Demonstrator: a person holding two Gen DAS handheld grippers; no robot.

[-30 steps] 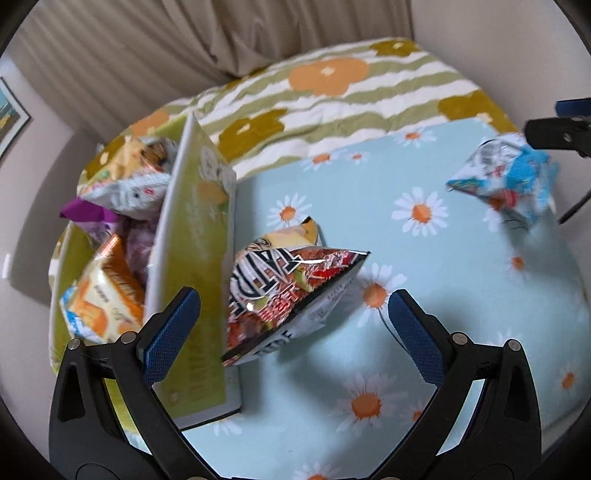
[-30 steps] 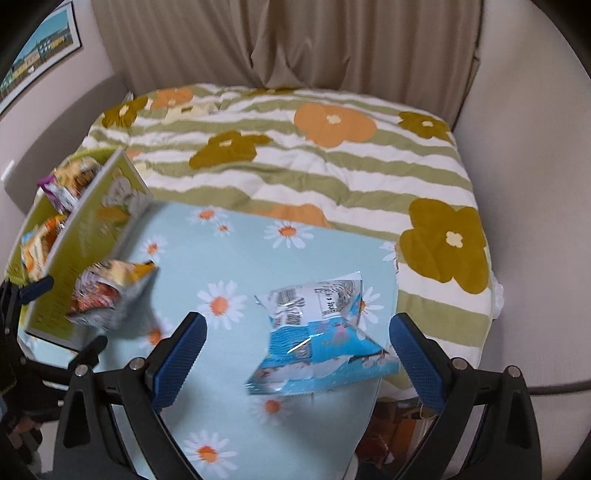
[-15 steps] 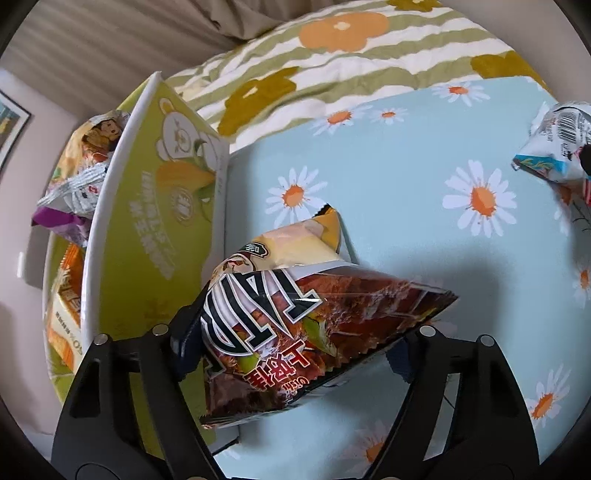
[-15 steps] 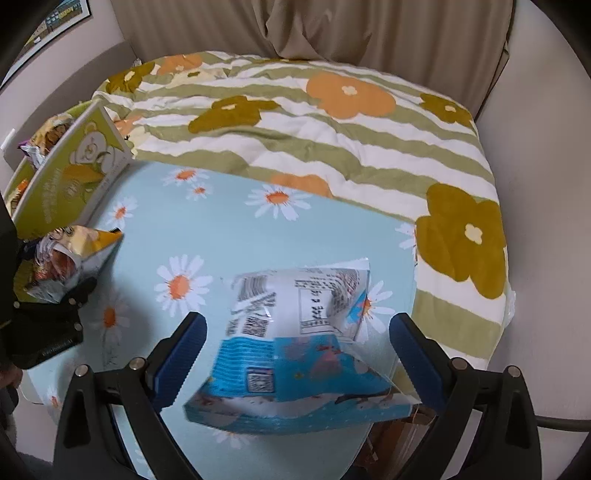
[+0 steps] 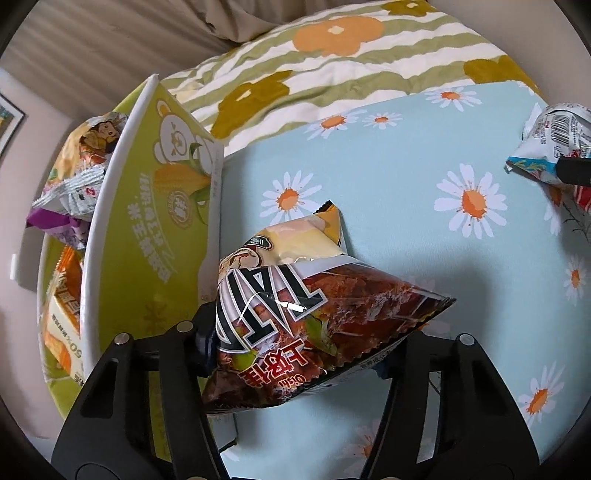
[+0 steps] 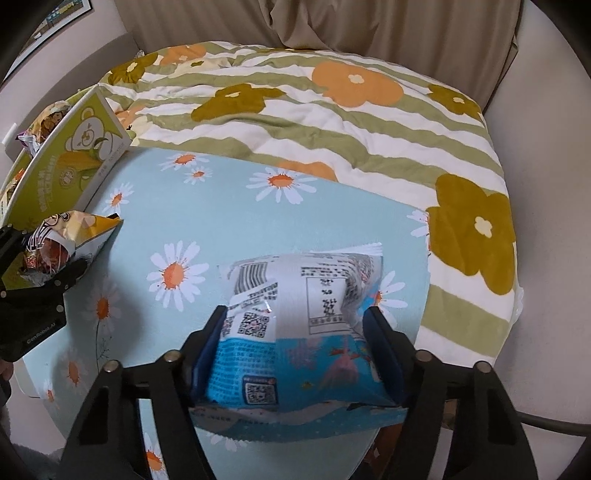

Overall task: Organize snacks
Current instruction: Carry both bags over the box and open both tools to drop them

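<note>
Take the green carton [image 5: 159, 236] as your landmark: it stands at the far left edge of the daisy-print surface [image 5: 388, 192], its printed wall tilted toward you. Behind that wall, inside the carton, you see several snacks already packed: a yellow-and-silver packet [image 5: 81, 162] at the far end, a purple wrapper [image 5: 51, 221] below it, and an orange packet [image 5: 62, 314] nearest you.

Just right of the carton, your left tool [image 5: 295, 354] pinches the brown chip bag [image 5: 314, 325]; its fingers are pressed in on the bag's two sides, though the pads are mostly hidden by the foil. A yellow snack bag [image 5: 303, 236] sits just beyond the brown one, touching it and close beside the carton's wall; you cannot tell whether it rests on the surface or hangs with the brown bag.

Farther right of the carton, well apart from it and near the surface's right edge, your right tool [image 6: 295, 354] clamps the blue-and-white snack bag [image 6: 299, 325]. The blue pads [image 6: 208, 347] press into both sides of the bag, whose back with barcode and QR codes faces you.

Beyond the carton and the surface lies the bed's flowered striped blanket [image 6: 332, 122], with a beige curtain [image 6: 332, 26] behind.
</note>
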